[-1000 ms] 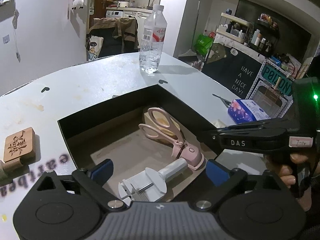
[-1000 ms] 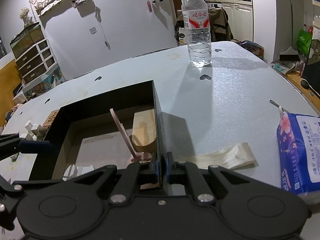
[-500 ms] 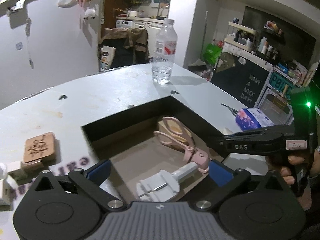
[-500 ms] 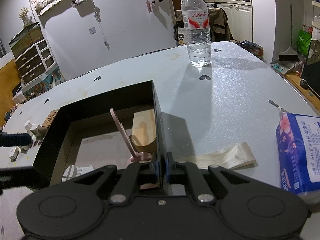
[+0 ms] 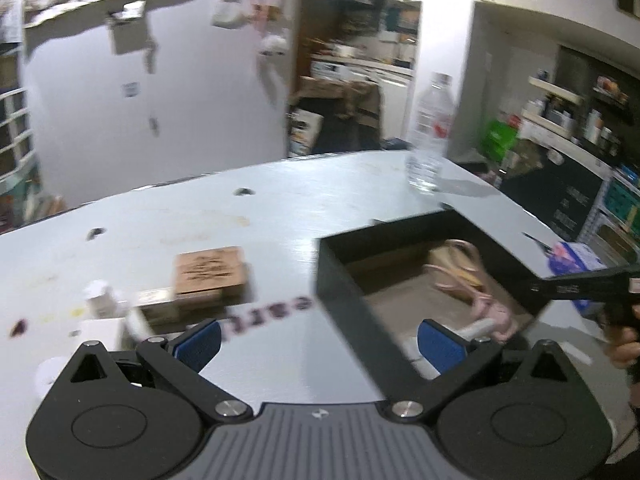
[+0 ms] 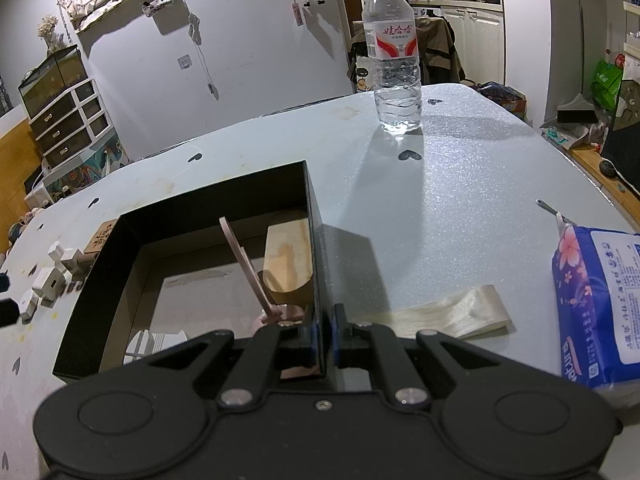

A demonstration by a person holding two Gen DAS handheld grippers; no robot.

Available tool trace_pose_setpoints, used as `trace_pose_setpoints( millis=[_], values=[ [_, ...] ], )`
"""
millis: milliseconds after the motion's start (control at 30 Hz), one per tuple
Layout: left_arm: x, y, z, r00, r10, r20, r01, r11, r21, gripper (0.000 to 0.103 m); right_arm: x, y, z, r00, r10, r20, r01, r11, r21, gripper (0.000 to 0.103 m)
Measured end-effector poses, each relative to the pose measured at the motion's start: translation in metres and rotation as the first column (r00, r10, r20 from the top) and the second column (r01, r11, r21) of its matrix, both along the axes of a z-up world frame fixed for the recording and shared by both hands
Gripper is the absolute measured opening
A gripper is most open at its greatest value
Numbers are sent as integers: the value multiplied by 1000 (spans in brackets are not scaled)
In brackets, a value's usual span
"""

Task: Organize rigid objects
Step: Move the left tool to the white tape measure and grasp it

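Box: black open-topped box on the desk; thin stiff wall, light, likely to slide on the smooth top unless pinned.
Right claw: jaws pinched nearly shut on the box's right-hand wall, one pad inside and one outside — judged to be a steadying hold.
Left claw: jaws spread fully wide, having just been opening; nothing lies between the blue pads, and the view is motion-blurred.
Box contents: pink scissors, a tan wooden piece and a white plastic tool; all rigid, already stowed.
Next candidates: wooden stamp block lying flat on the desk left of the box, with small white cubes nearby.
Block handling: wood, stiff, light, not fragile; engraved top face offers some friction — dry and unlikely to slip.
Block grip point: across the two long side faces at mid-length, pads square to the wood; it appears to rest on a second tan piece, so a low approach may snag.
Cube handling: hard, very light, small; prone to skating or popping out of an off-centre pinch. Take flat opposite faces.
Not for sorting, by judgement: water bottle, tissue pack, cream ribbon.
Risk: dropping items onto the scissors leaning against the box wall.
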State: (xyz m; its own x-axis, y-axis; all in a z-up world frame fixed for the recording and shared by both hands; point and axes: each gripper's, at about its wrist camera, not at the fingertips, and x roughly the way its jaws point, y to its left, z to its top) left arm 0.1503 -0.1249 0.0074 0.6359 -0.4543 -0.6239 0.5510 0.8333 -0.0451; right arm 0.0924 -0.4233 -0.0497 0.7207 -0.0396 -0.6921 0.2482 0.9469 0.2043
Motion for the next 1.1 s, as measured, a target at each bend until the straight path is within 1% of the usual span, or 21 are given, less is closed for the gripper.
trace_pose_setpoints(
  millis=[133,233,400,533,700,867,967,1033,1100],
  values=[
    [6,29,-2,995,98,20,-98,995,-12,103,0,0,0,1000,0,0,0,1000,1,7],
    [10,49,-4,985,172,33,-171,985,-24,103,0,0,0,1000,1,0,-1,1000,0,7],
    [15,72,-10,965,256,57,-256,967,-6,103,0,0,0,1000,1,0,-1,1000,1,7],
    [22,91,-19,941,333,63,-334,943,-3,103,0,0,0,1000,0,0,0,1000,2,7],
    [34,114,-32,911,411,39,-412,911,9,103,0,0,0,1000,0,0,0,1000,3,7],
    [51,137,-49,867,498,18,-498,866,35,103,0,0,0,1000,-1,0,1,1000,3,7],
    [57,148,-58,841,540,10,-540,841,33,103,0,0,0,1000,-1,0,1,1000,3,7],
    [60,152,-63,828,561,21,-561,827,31,102,0,0,0,1000,-1,0,1,1000,2,7],
    [62,153,-66,826,561,56,-563,826,24,98,0,0,0,1000,0,-1,0,1000,2,7]
  ],
)
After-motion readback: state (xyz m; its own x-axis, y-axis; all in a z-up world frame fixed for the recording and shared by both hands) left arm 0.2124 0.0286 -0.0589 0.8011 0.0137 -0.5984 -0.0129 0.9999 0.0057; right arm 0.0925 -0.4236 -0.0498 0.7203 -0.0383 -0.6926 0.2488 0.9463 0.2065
